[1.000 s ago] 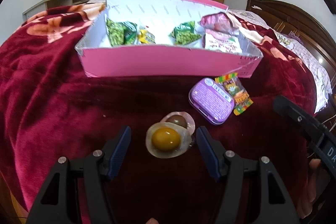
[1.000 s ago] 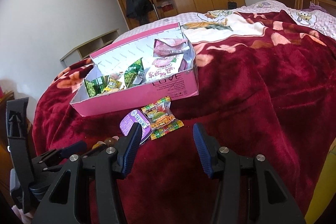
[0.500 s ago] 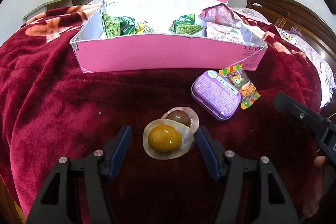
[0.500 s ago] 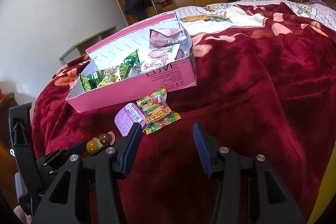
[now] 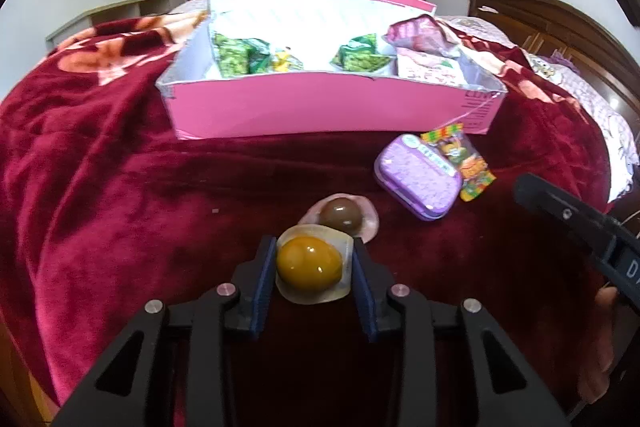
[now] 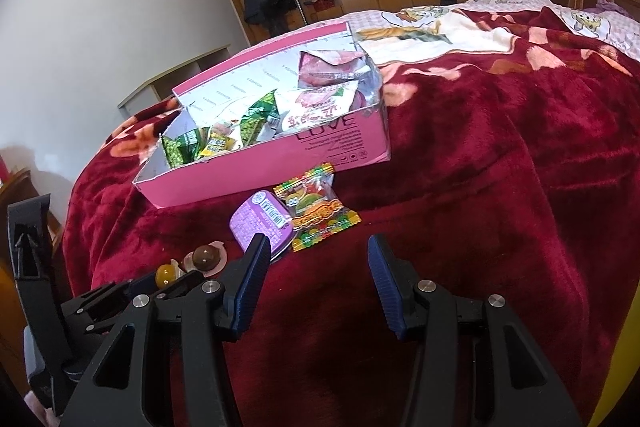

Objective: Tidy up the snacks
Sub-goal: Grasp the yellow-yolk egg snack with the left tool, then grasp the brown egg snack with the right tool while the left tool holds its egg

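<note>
- While closing, left gripper (image 5: 314, 267) jaws against yellow jelly cup (image 5: 310, 269) on red blanket (image 5: 100, 187); brown jelly cup (image 5: 342, 214) just beyond, pink box (image 5: 320, 103) behind; box floor hidden.
- Though low, right gripper (image 6: 316, 267) jaws apart, empty; purple tin (image 6: 260, 223) partly covered by one finger; candy packet (image 6: 316, 215) beside.
</note>
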A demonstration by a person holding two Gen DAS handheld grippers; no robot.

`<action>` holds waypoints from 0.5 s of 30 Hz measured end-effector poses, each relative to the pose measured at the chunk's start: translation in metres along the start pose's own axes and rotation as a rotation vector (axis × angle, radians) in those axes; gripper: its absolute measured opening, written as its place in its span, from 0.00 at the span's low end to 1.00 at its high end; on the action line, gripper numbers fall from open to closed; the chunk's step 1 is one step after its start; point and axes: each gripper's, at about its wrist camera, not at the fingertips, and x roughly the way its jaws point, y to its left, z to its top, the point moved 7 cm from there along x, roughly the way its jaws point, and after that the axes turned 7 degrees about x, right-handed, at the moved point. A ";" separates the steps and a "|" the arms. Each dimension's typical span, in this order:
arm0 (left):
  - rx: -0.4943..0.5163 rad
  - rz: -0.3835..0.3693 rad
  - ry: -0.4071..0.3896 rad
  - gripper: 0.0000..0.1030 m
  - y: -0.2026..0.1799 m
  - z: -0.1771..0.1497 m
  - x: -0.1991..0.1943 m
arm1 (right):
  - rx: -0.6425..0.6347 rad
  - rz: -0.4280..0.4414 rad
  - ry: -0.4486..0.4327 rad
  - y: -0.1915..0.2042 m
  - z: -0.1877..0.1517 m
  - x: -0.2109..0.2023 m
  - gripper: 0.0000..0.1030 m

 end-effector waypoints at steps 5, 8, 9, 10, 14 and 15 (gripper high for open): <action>-0.026 0.077 -0.029 0.35 0.023 0.003 -0.011 | -0.024 0.017 0.005 0.011 -0.002 -0.001 0.51; -0.059 0.110 -0.034 0.35 0.041 0.005 -0.016 | -0.037 0.031 0.015 0.019 -0.005 -0.001 0.51; -0.066 0.120 -0.032 0.35 0.046 0.004 -0.016 | -0.040 0.037 0.020 0.021 -0.007 0.000 0.51; -0.077 0.140 -0.030 0.35 0.053 0.004 -0.016 | -0.044 0.042 0.025 0.024 -0.008 0.000 0.51; -0.115 0.170 -0.024 0.35 0.073 -0.002 -0.014 | -0.060 0.061 0.050 0.036 -0.015 0.004 0.51; -0.127 0.168 -0.023 0.36 0.077 -0.003 -0.014 | -0.068 0.070 0.059 0.040 -0.017 0.006 0.51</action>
